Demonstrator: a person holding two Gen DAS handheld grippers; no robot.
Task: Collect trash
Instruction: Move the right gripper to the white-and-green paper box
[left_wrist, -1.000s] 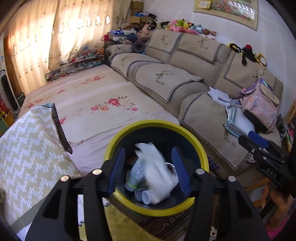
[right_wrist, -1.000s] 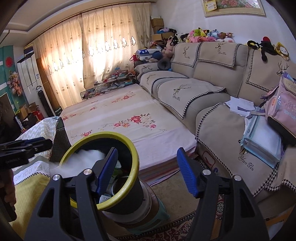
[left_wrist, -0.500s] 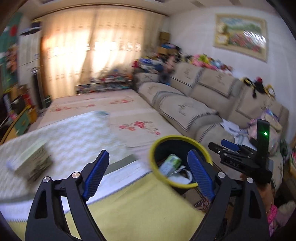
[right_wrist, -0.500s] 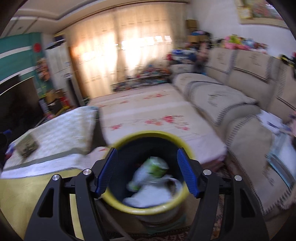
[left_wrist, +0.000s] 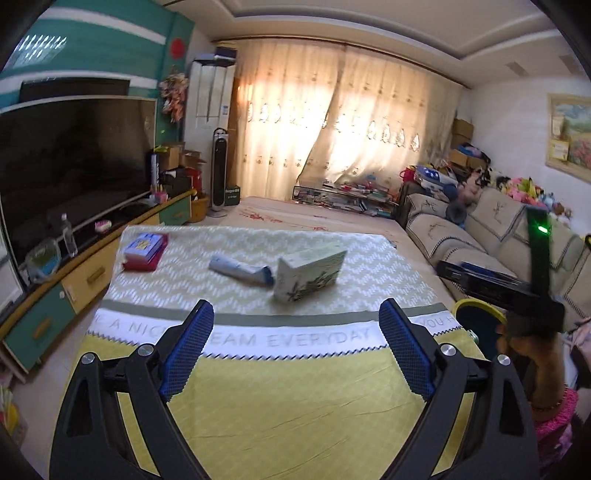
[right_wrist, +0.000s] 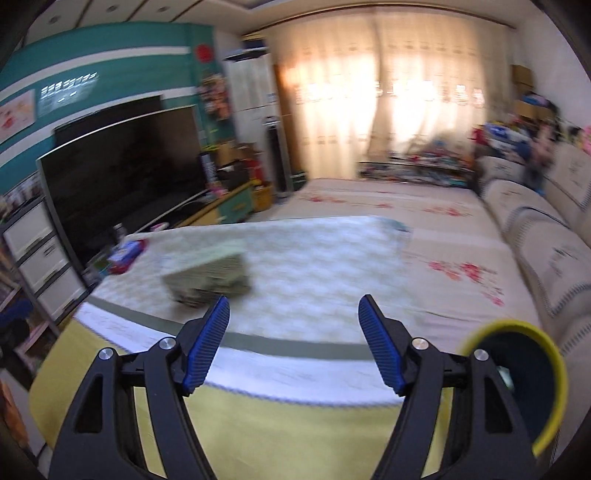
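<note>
Three items lie on the cloth-covered table (left_wrist: 258, 424): a green printed carton (left_wrist: 308, 273) tipped on its side mid-table, a crumpled blue-and-white tube (left_wrist: 240, 268) touching its left end, and a red-edged box (left_wrist: 144, 252) well apart at the far left corner. The yellow-rimmed bin (right_wrist: 517, 384) stands off the table's right edge, beside the sofa (left_wrist: 498, 236). Left gripper (left_wrist: 295, 350) and right gripper (right_wrist: 293, 341) both gape wide, holding nothing; likely hazards: the tube rolling away under a pinch, or the light carton sliding off.
</note>
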